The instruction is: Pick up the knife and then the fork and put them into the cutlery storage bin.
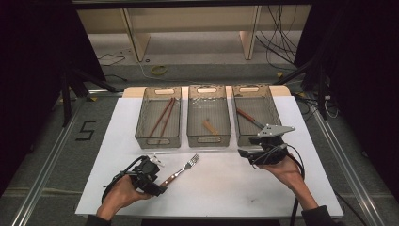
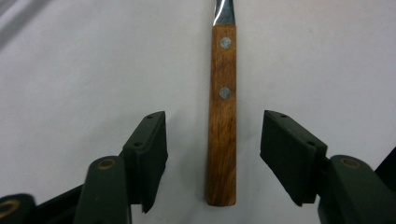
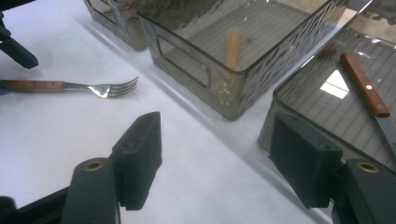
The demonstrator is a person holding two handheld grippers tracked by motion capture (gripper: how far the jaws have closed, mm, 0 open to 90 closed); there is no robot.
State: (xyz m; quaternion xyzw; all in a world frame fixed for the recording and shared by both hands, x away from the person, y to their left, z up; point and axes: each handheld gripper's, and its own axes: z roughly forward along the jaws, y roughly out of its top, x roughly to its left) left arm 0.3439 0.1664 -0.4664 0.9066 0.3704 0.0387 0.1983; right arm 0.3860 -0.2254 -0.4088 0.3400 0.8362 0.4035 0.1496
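Where frame cuts, fork [image 2: 222,116] tines unseen.

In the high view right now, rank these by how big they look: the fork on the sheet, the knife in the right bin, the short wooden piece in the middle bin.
1. fork, longest as it looks.
2. knife, a little shorter, but it lies farther from the camera, so first and second are unsure.
3. short wooden piece, clearly smallest.

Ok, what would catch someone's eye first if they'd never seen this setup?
Probably the fork with its wooden handle, lying on the white table near the front left, with the left gripper open around the handle and not yet pressing on it. Next, the three clear bins lined up behind it, and the right gripper open and empty by the rightmost one.
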